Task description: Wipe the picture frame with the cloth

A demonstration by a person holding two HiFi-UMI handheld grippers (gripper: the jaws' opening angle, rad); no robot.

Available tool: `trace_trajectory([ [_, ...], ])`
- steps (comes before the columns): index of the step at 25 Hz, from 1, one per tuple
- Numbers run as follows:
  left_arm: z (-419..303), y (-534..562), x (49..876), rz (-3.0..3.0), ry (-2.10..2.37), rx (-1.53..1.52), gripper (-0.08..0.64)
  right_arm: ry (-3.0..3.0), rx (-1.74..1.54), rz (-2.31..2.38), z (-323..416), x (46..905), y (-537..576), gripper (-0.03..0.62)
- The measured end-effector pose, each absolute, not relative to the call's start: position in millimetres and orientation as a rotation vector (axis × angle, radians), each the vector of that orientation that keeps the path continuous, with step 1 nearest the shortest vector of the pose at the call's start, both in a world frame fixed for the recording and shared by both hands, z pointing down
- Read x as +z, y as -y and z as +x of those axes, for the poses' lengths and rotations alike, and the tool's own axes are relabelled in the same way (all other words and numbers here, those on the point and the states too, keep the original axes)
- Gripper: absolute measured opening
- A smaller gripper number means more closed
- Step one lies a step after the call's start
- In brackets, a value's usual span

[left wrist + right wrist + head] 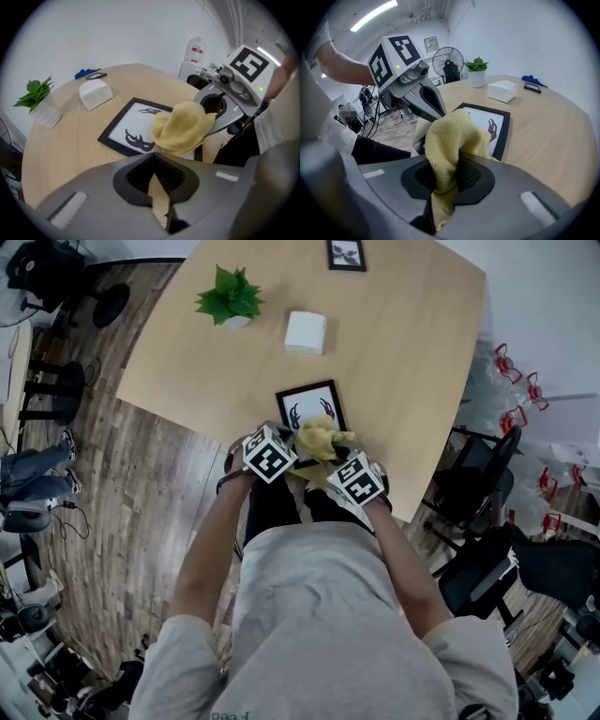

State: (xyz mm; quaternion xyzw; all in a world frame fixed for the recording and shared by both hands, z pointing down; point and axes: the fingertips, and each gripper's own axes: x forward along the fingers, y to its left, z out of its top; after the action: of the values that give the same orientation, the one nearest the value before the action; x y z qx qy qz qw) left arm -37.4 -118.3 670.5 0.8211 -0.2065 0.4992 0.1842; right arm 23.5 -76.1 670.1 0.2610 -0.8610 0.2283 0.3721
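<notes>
While the picture frame [310, 405] lies flat on the table [412, 381] near its front edge, the head view shows the cloth [317, 438] bunched over the frame's near end, between the left gripper [284, 448] and the right gripper [334, 457]. No wiped area can be distinguished, so the task is judged to be at its start, with the whole glass and border left to cover.

In the left gripper view, the jaws are seen drawn nearly together with nothing gripped; only bare table shows in the slit. The cloth is shown hanging over a near corner of the frame, a relation masked by the marker cubes in the head view. Contact cannot be confirmed.

In the right gripper view, the jaws are clamped on a fold of the cloth. The grip itself is shown only here.
</notes>
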Motion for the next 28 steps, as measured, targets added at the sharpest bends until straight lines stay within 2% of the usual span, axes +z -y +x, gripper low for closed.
trace_trajectory([
  [28,-37,117,672,2.318,0.513,1.415,0.052,2.150,0.517,0.649,13,673,122,0.051],
])
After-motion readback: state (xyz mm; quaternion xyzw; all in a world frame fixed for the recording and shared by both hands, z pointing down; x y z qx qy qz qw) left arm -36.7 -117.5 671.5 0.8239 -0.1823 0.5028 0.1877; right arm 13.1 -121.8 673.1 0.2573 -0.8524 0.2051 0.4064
